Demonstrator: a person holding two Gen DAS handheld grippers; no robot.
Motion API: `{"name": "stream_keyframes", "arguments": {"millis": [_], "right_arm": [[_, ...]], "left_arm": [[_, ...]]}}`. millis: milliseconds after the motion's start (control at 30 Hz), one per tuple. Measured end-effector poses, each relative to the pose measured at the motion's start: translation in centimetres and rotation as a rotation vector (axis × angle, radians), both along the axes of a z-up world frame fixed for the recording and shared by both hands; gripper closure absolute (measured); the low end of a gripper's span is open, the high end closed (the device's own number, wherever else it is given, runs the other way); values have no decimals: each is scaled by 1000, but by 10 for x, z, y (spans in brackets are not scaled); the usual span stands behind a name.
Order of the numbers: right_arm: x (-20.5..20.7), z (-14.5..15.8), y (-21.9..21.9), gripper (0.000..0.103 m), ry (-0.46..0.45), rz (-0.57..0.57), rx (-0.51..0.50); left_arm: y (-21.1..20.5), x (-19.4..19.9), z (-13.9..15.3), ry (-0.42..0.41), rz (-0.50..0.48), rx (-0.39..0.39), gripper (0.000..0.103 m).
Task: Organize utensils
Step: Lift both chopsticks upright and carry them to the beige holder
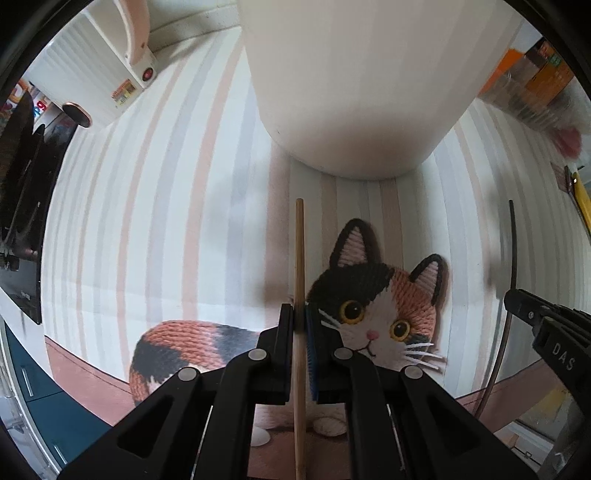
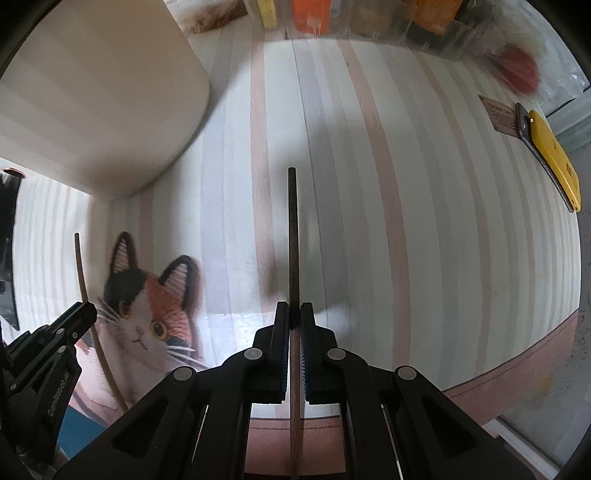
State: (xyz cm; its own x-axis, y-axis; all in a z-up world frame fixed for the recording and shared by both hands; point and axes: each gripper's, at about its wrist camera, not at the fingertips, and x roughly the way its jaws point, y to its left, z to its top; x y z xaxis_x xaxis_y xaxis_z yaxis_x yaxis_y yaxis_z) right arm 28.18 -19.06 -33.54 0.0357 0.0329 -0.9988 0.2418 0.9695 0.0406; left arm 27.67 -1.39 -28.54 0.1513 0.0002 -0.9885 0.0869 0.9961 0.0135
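Note:
In the left wrist view my left gripper [image 1: 298, 310] is shut on a light wooden chopstick [image 1: 300, 243], which stands between the pads and pokes out ahead toward the mat. A tall white container [image 1: 351, 92] stands just beyond it. At the right edge of that view is my right gripper [image 1: 515, 297], with a thin dark chopstick [image 1: 512, 243] in it. In the right wrist view my right gripper [image 2: 294, 308] is shut on that dark brown chopstick [image 2: 292, 229]. The white container [image 2: 92, 103] is at upper left. My left gripper [image 2: 86, 314] shows at lower left with its chopstick [image 2: 84, 280].
A striped placemat [image 1: 147, 221] with a calico cat picture [image 1: 376, 314] covers the table. A yellow flat item [image 2: 554, 162] lies at the mat's right edge. Clear packaging with orange contents [image 2: 406, 22] lines the far side. A white appliance [image 1: 103, 62] stands at the far left.

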Motion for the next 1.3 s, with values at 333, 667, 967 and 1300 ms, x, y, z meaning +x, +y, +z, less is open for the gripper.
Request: {"name": "stream_keyframes", "arguments": {"millis": [333,667,967,1300], "right_arm": [[-5,56,-3,97,-115,-4,48],[4,97,12,98,-226,22,73],[13,135,22,98,-327,51,91],[23,180,29,98,-410,99,113]], "left_arm": [[19,-7,48,-83,11,-42,99],[33,-10,107,-219,21,-53,99],[37,-10,147,-311,16,-48,99],[42,-6,202,-408,26,-41,99]]}}
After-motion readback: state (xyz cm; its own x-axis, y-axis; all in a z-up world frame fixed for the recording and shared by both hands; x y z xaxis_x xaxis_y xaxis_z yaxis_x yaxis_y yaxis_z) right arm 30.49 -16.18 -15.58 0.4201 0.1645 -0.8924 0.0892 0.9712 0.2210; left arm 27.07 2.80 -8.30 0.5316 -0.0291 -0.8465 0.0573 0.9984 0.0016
